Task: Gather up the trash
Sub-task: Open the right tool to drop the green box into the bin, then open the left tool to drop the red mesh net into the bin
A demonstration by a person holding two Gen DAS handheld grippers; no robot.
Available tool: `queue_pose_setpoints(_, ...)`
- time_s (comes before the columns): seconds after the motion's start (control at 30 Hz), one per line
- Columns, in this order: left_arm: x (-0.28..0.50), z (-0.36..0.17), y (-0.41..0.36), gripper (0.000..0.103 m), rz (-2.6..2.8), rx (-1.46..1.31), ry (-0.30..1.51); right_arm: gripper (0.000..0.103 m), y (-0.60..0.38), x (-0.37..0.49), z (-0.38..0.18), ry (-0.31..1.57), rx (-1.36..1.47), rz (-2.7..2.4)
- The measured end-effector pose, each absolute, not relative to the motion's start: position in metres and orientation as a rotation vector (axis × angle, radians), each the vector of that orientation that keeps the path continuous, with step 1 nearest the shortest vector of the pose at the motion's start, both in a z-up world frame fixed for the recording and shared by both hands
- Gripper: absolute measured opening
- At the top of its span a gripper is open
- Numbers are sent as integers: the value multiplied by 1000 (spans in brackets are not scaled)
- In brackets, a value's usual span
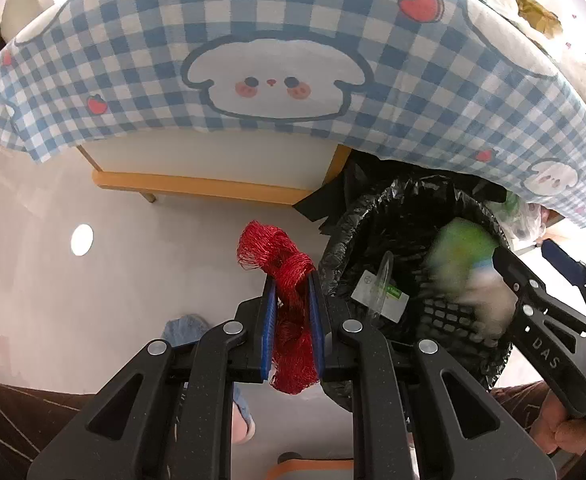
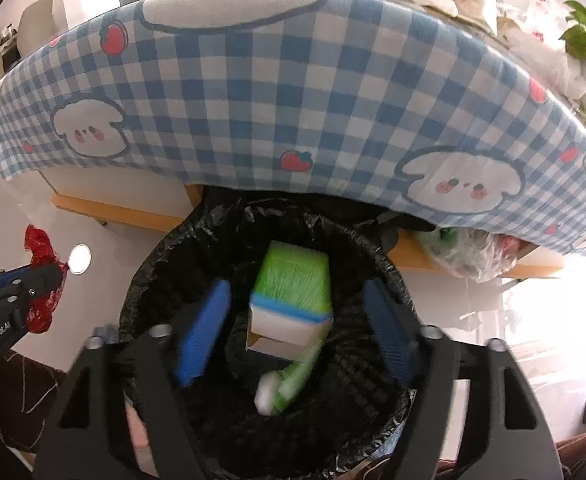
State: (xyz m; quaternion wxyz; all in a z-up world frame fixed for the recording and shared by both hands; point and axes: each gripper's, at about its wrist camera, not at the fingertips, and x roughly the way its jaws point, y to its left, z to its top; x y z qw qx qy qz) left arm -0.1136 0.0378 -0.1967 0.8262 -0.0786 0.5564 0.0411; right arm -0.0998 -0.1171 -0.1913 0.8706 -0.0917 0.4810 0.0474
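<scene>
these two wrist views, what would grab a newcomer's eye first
The blue checked tablecloth with cartoon faces and strawberries fills the top of both views. Below its hem stands a bin lined with a black bag, and a green and white carton, blurred, sits between the wide-open fingers of the right claw over the bin's mouth. Left of the bin, the left claw is clamped on a bright red mesh net.

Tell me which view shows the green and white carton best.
The right wrist view: the green and white carton sits centred between the open right claw, over the black-lined trash bin. The left wrist view shows only a blurred green and white smear at the bin's right side.
</scene>
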Motion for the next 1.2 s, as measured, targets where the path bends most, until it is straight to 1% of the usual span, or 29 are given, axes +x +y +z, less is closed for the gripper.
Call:
queue_pose_setpoints(0.1, -113, -194, 33, 14, 78, -166, 1177, 83, -119, -99, -190, 995, -188, 94)
queue_pose_setpoints(0.27, -108, -191, 13, 14, 48, -143, 1173, 89, -134, -99, -191, 991, -187, 77)
queue_pose_setpoints(0.47, -103, -192, -13, 14, 17, -130, 1183, 94, -167, -100, -192, 1001, -129, 34)
queue_pose_setpoints(1.2, -95, -208, -114, 14, -79, -69, 1221, 95, -276, -105, -189, 991, -49, -137)
